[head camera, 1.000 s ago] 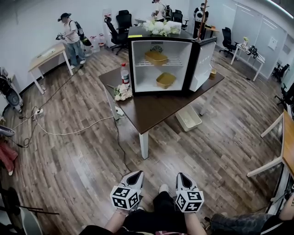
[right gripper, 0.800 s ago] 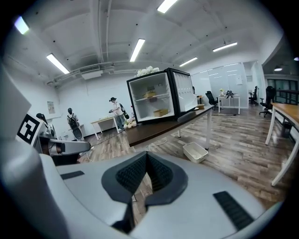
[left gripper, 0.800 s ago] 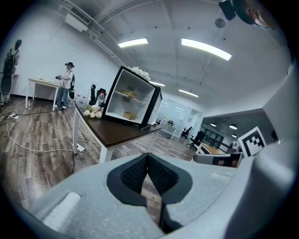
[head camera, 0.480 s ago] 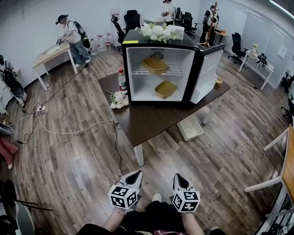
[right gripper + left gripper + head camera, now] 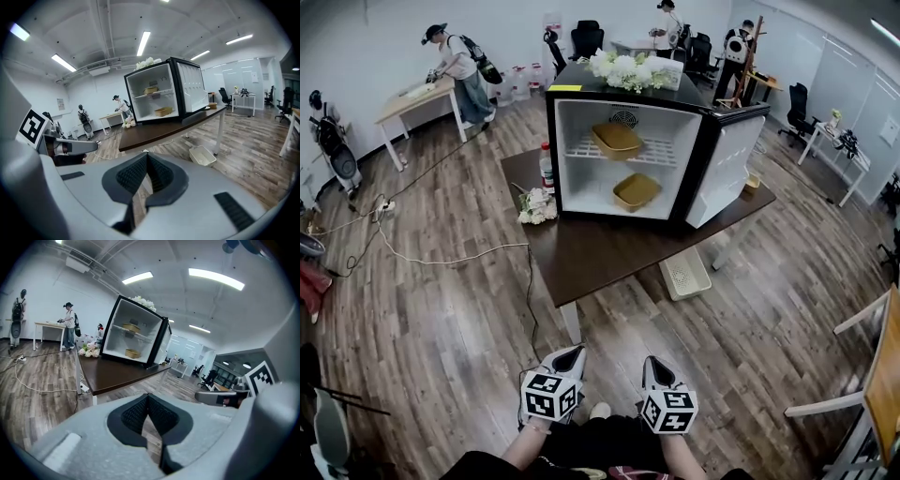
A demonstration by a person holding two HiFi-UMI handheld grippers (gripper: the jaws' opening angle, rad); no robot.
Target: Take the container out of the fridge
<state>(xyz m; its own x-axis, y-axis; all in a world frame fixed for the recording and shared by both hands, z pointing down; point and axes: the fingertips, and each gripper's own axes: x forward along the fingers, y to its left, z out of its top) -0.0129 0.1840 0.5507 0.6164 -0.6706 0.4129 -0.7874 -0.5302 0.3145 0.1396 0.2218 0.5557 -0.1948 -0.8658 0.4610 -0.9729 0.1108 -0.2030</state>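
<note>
Head view. A wooden floor carries a dark table, on which stands a small fridge, its door swung open at 3 o'clock. A white basket lies on the floor under the table's edge. Inside the fridge, one yellow container sits on the upper shelf and a second container on the bottom. A bottle stands at 9 o'clock of the fridge. At 6 o'clock, well apart from the table, are the left gripper and right gripper, both with jaws pressed together and nothing between them.
</note>
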